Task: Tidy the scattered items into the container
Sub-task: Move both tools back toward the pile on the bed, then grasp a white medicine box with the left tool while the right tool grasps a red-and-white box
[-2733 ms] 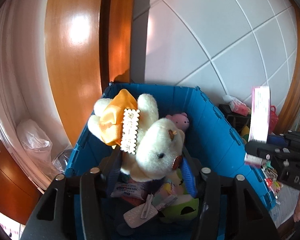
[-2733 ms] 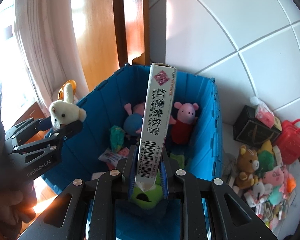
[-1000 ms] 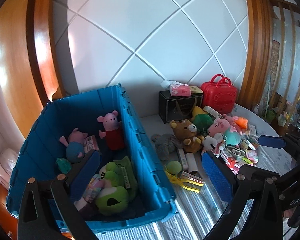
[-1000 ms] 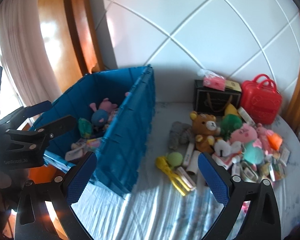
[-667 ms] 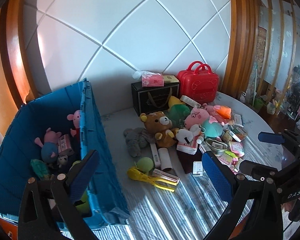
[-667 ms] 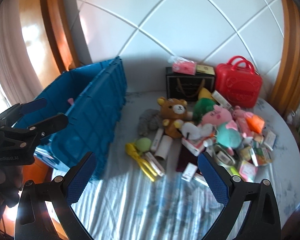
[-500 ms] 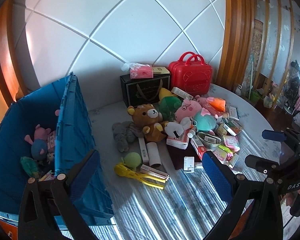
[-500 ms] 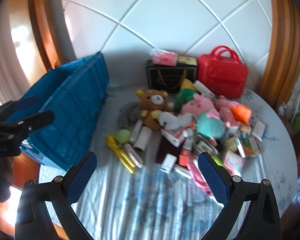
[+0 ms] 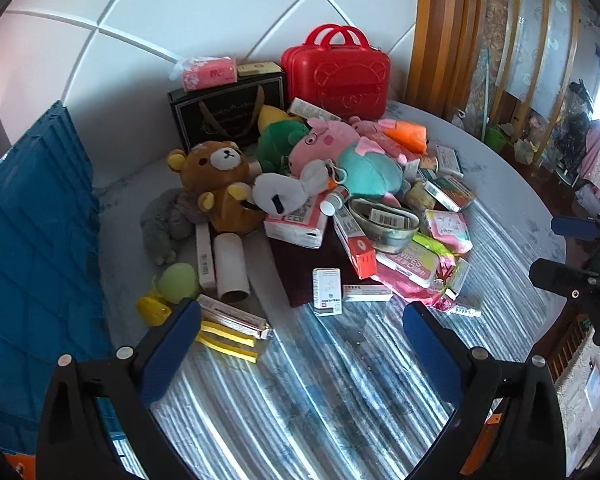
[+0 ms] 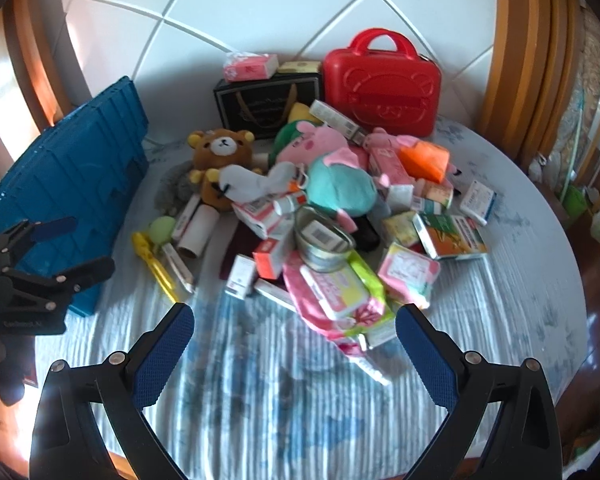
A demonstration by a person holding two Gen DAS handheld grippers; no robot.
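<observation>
A: How do the two tongs stand?

B: The left tongs [image 9: 302, 344] are spread wide with nothing between the blue pads, above the striped cloth of the bench [image 9: 340, 400]. The right tongs [image 10: 294, 346] are also wide open and hold nothing. In the right wrist view the left tongs appear at the left edge, beside the blue container [image 10: 72, 184], and their two fingers are apart there too.

A: Where is the container?

B: It stands at the left end of the bench; only its ribbed outer wall [image 9: 32, 248] shows, so I cannot tell what is inside.

A: And the scattered items?

B: They lie in one heap in the middle of the bench, to the right of the container. A brown teddy bear [image 9: 220, 184] sits at the back left, touching a white plush [image 9: 288, 194]. A pink pig plush [image 9: 324, 140] and a teal plush [image 9: 370, 170] lie behind a metal bowl [image 9: 386, 226]. A pink wipes pack [image 10: 334, 288] lies in front of the bowl. Near the container are a yellow clamp toy [image 10: 156, 262], a green ball [image 10: 162, 228] and a cardboard tube [image 9: 231, 264]. A red case [image 10: 382, 84] and a black gift bag [image 10: 266, 106] stand upright at the wall.
</observation>
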